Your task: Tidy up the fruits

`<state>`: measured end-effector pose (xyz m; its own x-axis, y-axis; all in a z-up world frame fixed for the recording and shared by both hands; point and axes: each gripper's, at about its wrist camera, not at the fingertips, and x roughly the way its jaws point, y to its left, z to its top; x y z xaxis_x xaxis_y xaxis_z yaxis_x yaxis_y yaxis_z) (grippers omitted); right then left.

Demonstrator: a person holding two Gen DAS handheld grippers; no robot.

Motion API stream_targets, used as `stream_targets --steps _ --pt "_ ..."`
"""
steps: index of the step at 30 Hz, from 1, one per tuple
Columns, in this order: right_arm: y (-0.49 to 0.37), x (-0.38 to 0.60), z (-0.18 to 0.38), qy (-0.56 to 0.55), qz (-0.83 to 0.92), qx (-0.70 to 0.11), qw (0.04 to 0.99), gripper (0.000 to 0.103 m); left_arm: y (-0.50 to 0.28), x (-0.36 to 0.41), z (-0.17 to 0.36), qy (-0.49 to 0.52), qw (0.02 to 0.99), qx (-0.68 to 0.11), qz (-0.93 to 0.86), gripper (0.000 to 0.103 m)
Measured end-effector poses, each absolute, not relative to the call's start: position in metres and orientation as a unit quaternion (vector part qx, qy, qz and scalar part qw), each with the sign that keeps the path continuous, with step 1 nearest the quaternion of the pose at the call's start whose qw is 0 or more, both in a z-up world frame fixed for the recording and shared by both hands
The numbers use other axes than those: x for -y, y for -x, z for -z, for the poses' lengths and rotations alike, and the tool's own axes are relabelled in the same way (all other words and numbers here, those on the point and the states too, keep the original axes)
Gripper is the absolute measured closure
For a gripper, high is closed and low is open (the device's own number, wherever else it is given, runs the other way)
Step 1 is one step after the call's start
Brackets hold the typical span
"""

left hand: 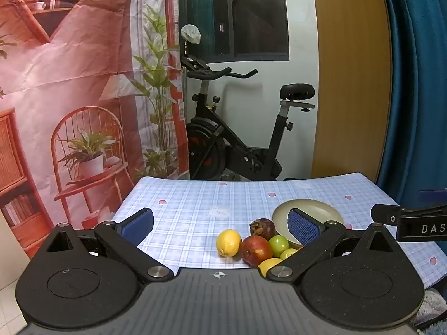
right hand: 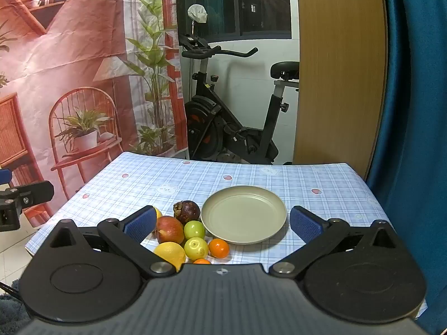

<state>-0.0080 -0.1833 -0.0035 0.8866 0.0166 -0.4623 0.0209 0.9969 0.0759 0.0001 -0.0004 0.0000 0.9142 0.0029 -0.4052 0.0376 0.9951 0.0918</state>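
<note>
Both the left gripper (left hand: 220,224) and right gripper (right hand: 222,220) gape empty; the fruit cluster (right hand: 190,234) lies left of the plate (right hand: 244,214), probably nearer the right gripper.

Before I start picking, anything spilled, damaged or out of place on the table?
Nothing looks spilled or damaged. The plate sits flat and empty; all the fruit is still bunched on the tablecloth to its left: mangosteen, red apple, lemon, orange. Both the left gripper and right gripper are open.

Each claw (left hand: 220,224) is matte black, with blue ribbed pads (right hand: 304,224) and silver pivot screws.
</note>
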Motion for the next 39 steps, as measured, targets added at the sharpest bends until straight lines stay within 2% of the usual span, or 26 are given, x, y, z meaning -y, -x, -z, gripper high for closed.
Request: stream_targets --steps 39 --pt "0.009 0.182 0.002 -0.04 0.001 -0.237 0.971 0.0 0.004 -0.001 -0.003 -0.045 0.978 -0.204 0.001 0.0"
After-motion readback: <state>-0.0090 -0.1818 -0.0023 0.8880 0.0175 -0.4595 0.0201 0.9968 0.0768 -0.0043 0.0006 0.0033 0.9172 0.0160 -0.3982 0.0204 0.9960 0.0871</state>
